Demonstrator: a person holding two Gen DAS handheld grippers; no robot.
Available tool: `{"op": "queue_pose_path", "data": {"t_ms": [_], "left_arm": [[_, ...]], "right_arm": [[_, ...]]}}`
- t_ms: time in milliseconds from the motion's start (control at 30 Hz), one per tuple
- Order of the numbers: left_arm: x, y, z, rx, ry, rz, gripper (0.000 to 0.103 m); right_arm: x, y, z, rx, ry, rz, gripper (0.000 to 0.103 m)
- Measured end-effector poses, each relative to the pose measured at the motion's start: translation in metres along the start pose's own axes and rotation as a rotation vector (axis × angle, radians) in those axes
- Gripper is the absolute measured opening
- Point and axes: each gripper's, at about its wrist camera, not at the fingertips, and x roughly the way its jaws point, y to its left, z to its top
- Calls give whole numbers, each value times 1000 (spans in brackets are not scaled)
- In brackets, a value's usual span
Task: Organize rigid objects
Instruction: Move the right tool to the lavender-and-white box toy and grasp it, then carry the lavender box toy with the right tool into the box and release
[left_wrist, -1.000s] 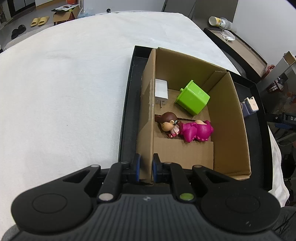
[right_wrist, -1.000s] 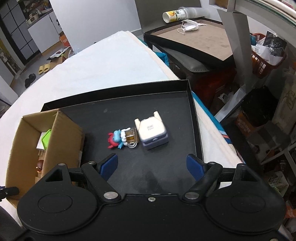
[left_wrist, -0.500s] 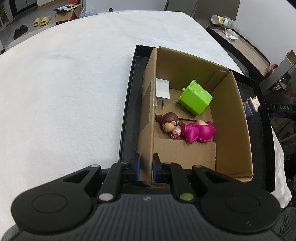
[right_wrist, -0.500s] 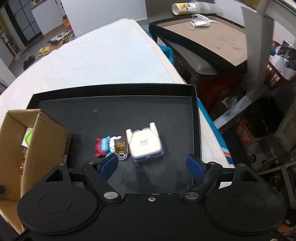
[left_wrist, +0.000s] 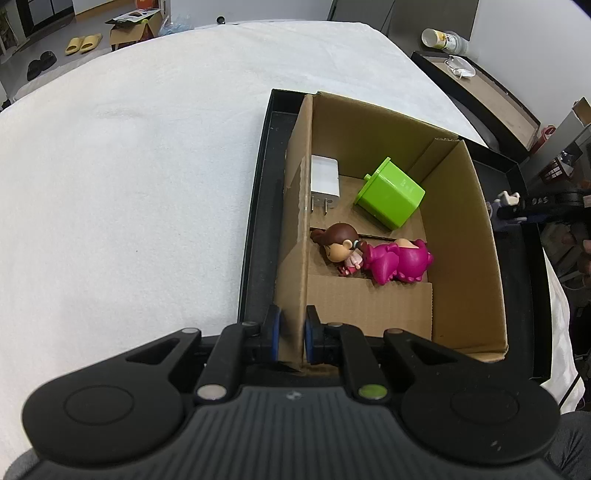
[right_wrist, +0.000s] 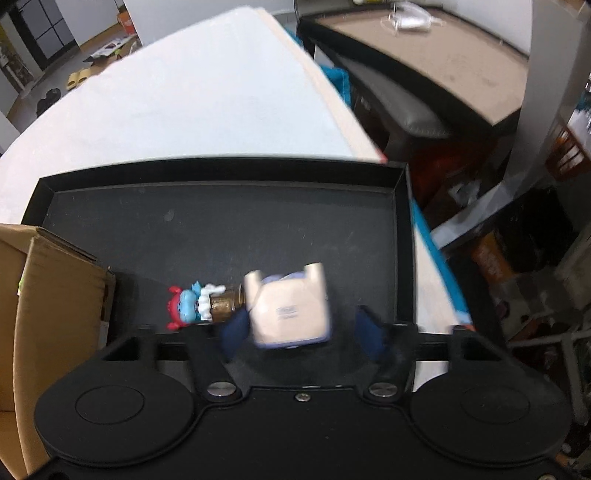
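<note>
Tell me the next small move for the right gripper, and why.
Probably finish closing, then lift straight up. The right gripper has just been closing around the cream cube-shaped charger on the black tray; the picture is blurred, so a firm grip isn't certain. The small blue figure lies right beside it, and the left gripper already steadies the cardboard box wall.

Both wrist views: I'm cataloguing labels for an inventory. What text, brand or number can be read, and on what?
"DAS": partial white lettering on the dark bar at the left wrist view's right edge.
Cream cube: dark printed label, too blurred.
Green box: faint marking, unreadable.
Cup on the far tray: print too small.
</note>
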Motion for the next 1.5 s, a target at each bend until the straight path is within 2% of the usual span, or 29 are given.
{"op": "queue_pose_path", "data": {"t_ms": [100,467,633,1100,1500], "left_arm": [[0,0,0,3,-1,0,12],[0,1,0,1,-2,-11,12],[-1,1,0,7,-5,-15,12],[-2,5,-1,11,-7,-34,13],[-3,5,-1,14,-9,-38,13]], "right_arm": [[1,2,-3,5,4,-24,44],[-6,-1,-25,71,69,7,44],[-9,3,-35,64,74,9,44],[-41,22,-37,30,1,42,43],[-93,60,-18,-46,-105,67,43]]}}
